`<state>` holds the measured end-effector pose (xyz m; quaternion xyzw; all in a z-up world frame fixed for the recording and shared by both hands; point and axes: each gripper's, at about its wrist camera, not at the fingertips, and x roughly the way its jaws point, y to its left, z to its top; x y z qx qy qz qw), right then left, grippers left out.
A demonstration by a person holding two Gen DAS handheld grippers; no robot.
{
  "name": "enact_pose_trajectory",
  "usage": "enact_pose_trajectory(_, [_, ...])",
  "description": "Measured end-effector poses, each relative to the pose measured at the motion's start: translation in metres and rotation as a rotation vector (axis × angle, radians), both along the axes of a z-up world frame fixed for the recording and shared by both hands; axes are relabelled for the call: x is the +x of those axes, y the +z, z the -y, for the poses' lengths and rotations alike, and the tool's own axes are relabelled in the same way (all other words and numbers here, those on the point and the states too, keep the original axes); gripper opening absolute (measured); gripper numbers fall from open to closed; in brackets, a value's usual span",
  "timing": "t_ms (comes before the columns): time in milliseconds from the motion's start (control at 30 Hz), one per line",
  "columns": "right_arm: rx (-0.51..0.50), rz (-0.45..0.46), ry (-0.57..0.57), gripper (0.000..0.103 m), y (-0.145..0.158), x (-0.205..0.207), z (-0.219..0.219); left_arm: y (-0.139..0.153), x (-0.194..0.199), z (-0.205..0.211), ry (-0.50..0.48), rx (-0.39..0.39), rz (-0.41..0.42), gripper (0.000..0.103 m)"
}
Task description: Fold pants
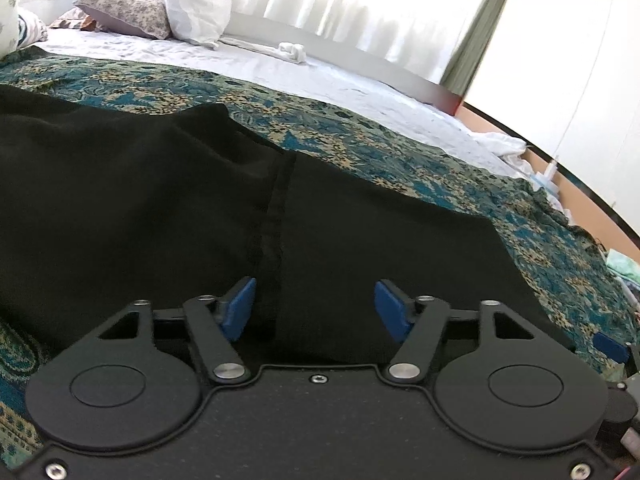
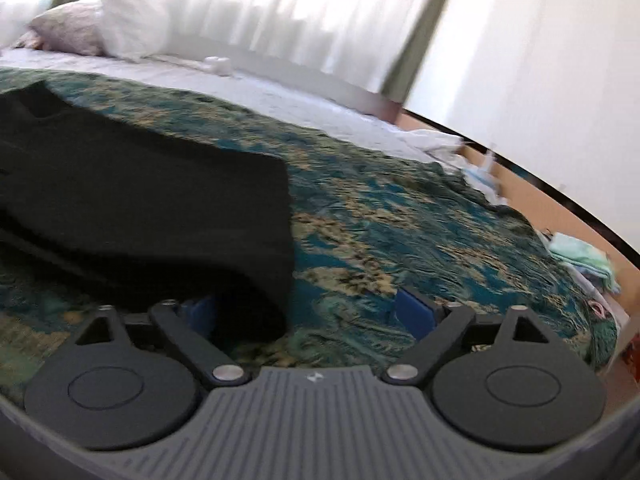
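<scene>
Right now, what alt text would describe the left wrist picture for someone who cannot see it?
Black fabric pants lie spread on a teal and gold patterned bedspread, with the left gripper open just above them, its blue pads clear of the cloth. Behind are pillows and a curtained window.

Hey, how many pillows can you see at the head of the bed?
2. A floral pillow lies at the far left of the bed, and a plain white pillow leans just right of it, touching. More may be hidden past the left edge.
</scene>
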<state>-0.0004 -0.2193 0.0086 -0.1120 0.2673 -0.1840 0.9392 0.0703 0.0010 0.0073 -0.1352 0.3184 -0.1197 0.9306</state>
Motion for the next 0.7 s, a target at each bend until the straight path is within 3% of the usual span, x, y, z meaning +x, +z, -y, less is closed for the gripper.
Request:
enact_pose_trajectory(33, [0.022,0.002,-0.008,0.095,0.002,0.001,0.003,0.000,0.001,0.001,0.014,0.014,-0.003,0.035])
enact_pose_trajectory(67, [0.038,0.008,-0.002,0.091,0.004,0.001,0.005,0.000,0.000,0.001,0.030,0.030,-0.005,0.024])
enact_pose_trajectory(133, [0.041,0.006,0.015,0.087,0.003,-0.001,0.007,0.001,0.000,-0.001,0.036,0.015,-0.012,0.015])
enact_pose_trajectory(200, [0.036,0.002,0.041,0.083,0.003,-0.005,0.007,0.003,-0.003,-0.004,0.033,0.008,-0.007,0.014])
enact_pose_trajectory(367, [-0.019,-0.014,0.114,0.073,0.003,-0.014,0.001,0.009,-0.017,-0.007,0.034,0.095,0.047,0.013])
enact_pose_trajectory(500, [-0.104,-0.029,0.157,0.071,0.000,-0.016,-0.008,0.007,-0.016,-0.020,0.037,0.082,0.020,0.013])
enact_pose_trajectory(700, [-0.090,-0.043,0.183,0.069,0.002,-0.017,-0.008,0.005,-0.014,-0.032,0.055,0.072,0.019,0.014])
